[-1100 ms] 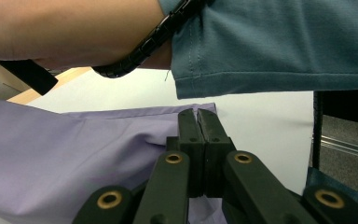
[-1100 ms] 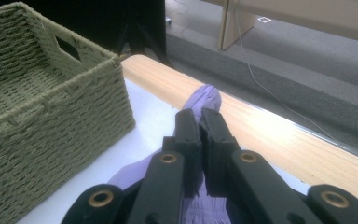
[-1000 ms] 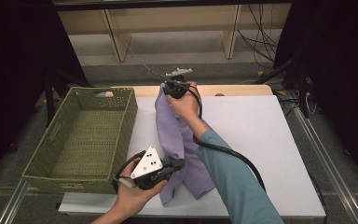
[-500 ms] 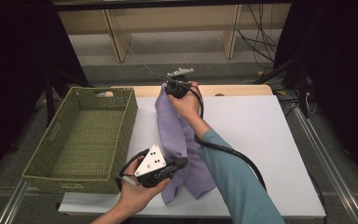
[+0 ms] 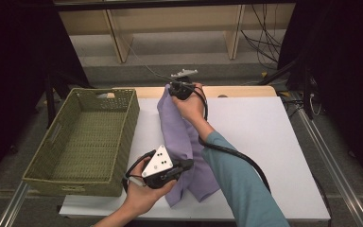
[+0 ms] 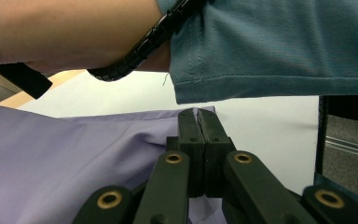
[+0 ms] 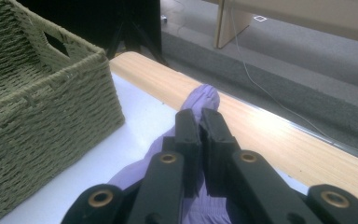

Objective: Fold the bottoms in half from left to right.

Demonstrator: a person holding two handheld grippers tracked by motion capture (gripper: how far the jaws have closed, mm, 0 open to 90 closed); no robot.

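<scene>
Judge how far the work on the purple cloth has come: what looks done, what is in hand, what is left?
Done: both grips are made. The left gripper is shut on the purple cloth at its near end, the right gripper at its far end. In hand: the cloth lies stretched lengthwise on the white table. Left, probably: getting it into the green basket.
</scene>
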